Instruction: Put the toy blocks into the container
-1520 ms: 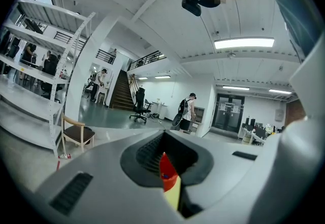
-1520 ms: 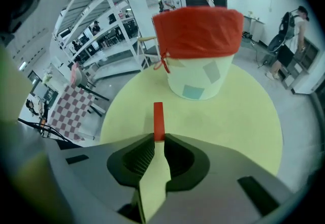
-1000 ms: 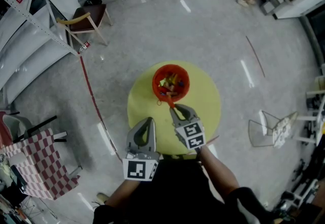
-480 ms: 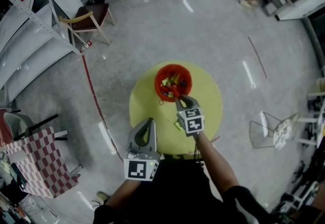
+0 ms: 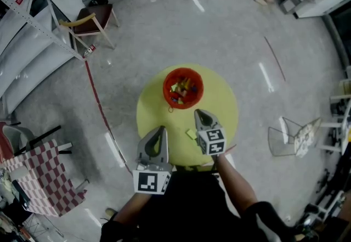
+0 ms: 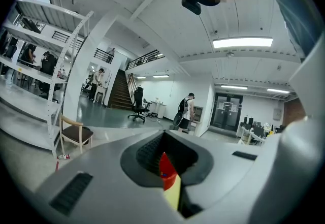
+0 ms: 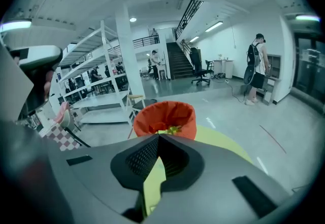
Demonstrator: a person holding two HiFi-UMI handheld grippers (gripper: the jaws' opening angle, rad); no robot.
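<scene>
A red container (image 5: pixel 184 88) with several colourful toy blocks in it stands on the far half of the round yellow table (image 5: pixel 225 106). One small yellow-green block (image 5: pixel 190 134) lies on the table between the two grippers. My right gripper (image 5: pixel 198 113) is shut and holds nothing. It points at the container (image 7: pixel 165 116) from just short of the near rim. My left gripper (image 5: pixel 160 130) hangs over the table's near left part, jaws together and empty. Only a thin red and yellow sliver shows through the slit of the left gripper (image 6: pixel 163 139).
A wooden chair (image 5: pixel 93 18) and metal shelving (image 5: pixel 33 21) stand at the far left. A red-checked cloth (image 5: pixel 41 175) is at the near left and a wire rack (image 5: pixel 293 139) at the right. A red tape line (image 5: pixel 101 109) runs across the floor. People stand far off (image 7: pixel 256 68).
My right gripper reached forward to the container's rim, then drew back toward me, and its jaws closed. The left gripper stayed where it was.
</scene>
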